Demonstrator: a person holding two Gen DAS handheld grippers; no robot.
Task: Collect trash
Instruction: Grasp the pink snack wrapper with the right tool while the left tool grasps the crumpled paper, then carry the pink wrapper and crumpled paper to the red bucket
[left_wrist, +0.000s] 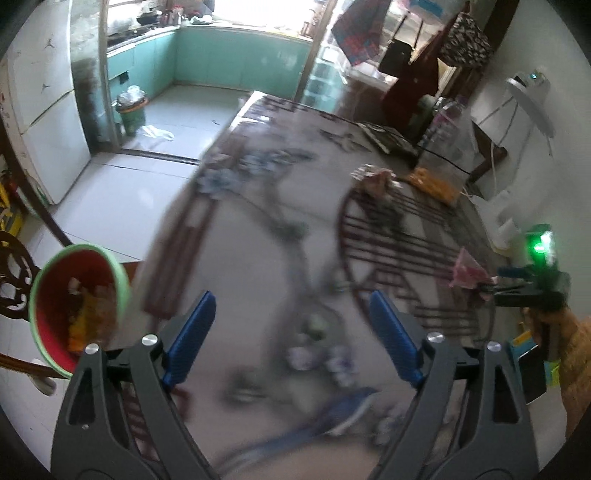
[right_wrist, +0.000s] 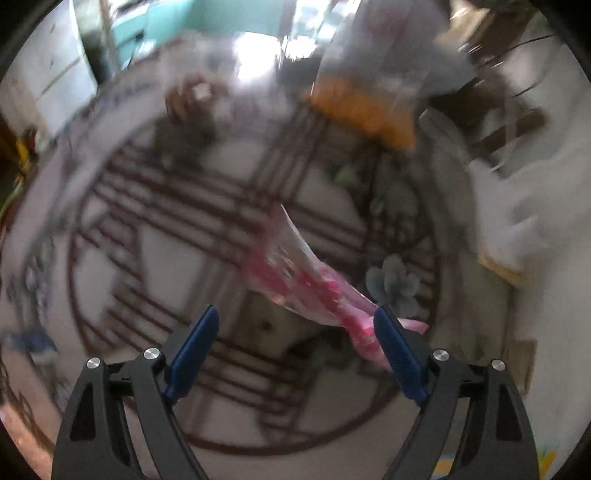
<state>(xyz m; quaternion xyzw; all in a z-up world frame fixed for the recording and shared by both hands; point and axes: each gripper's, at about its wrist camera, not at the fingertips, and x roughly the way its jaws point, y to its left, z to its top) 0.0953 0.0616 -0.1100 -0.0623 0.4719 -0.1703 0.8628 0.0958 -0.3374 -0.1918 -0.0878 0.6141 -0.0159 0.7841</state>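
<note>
A pink snack wrapper (right_wrist: 306, 280) lies on the patterned table (right_wrist: 177, 266), its near end running beside the right fingertip (right_wrist: 388, 332). My right gripper (right_wrist: 296, 311) hovers over it, open, pads apart from it. The same pink wrapper (left_wrist: 469, 273) shows at the right of the left wrist view, under a green light (left_wrist: 540, 248) on the right gripper's body. My left gripper (left_wrist: 292, 295) is open over the table with nothing between its fingers. A red bin with a green rim (left_wrist: 74, 302) holding wrappers sits at the left, off the table's edge.
A brown crumpled wrapper (left_wrist: 376, 181) and an orange bag (left_wrist: 432, 184) lie farther back on the table; the orange bag (right_wrist: 365, 107) also shows blurred. A white fridge (left_wrist: 44, 110) and a green kitchen bin (left_wrist: 131, 110) stand beyond. A dark chair (left_wrist: 14, 277) is at the left.
</note>
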